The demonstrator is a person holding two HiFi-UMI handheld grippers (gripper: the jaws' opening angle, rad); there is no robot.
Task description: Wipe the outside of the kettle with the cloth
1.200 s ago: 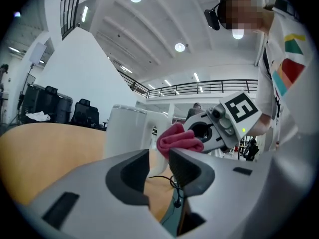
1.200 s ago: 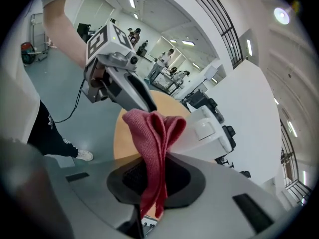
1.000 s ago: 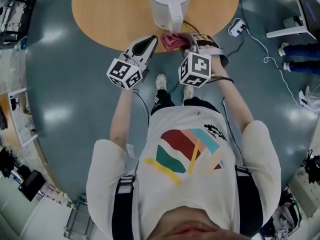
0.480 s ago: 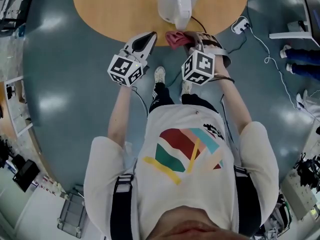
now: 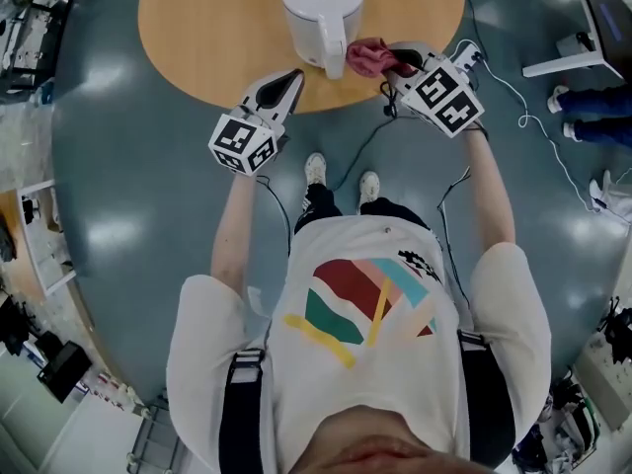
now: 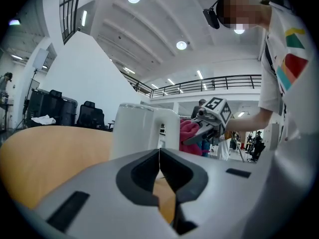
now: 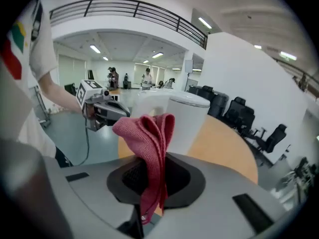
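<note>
Red soft cloth point(image 7: 151, 148) sags, pinched in our right tongs point(image 7: 149, 190); left tongs point(image 6: 159, 167) stay-free, pressed together, empty. We judge the smooth white plastic kettle point(image 5: 314, 13) light, tippy; brace its handle point(image 5: 334, 55).

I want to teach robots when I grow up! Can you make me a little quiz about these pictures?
1. True or false: the left gripper has its jaws wide open.
2. What pinches the cloth? A) left gripper B) right gripper C) nothing
3. What colour is the kettle on the table?
Key: 1 false, they are shut with nothing between them. 2 B. 3 white.
</note>
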